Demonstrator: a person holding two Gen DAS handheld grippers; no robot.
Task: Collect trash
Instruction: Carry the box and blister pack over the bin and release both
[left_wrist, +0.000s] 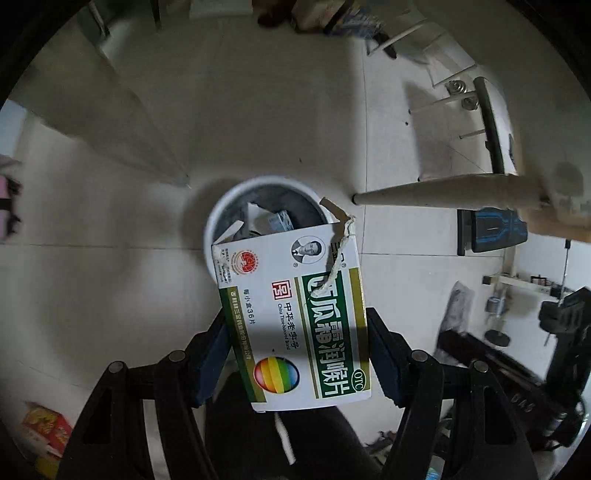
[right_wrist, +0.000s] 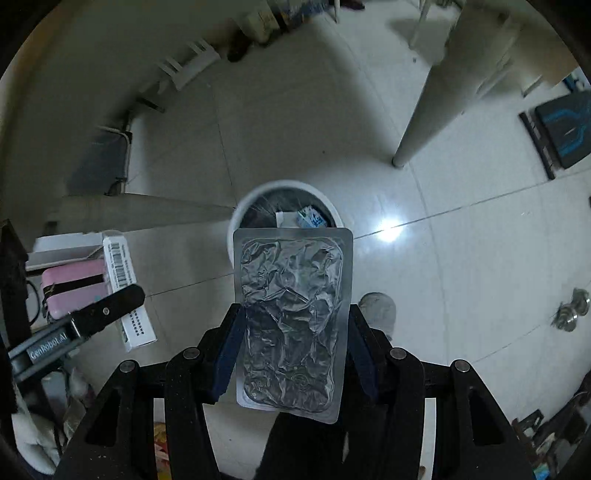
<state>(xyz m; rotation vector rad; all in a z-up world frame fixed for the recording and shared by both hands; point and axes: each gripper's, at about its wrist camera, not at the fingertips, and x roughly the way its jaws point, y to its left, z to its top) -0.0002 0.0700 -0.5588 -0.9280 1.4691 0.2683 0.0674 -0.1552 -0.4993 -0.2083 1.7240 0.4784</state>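
Floor (left_wrist: 258, 122): pale glossy tiles, thin grout lines. Bright light glare (right_wrist: 387, 229) on tile, right wrist view. Tapered table leg (right_wrist: 421, 110) stands on floor; another leg (left_wrist: 443, 192) in left wrist view. Dark mat with blue pattern (right_wrist: 565, 129) lies flat. Clutter (left_wrist: 332, 18) along far wall.

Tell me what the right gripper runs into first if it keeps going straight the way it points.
Most likely the white trash bin. The right gripper, shut on the foil blister pack, points down at the bin's open mouth, so the pack's far edge would reach the trash inside first. Depth is unclear; nothing else shows in between.
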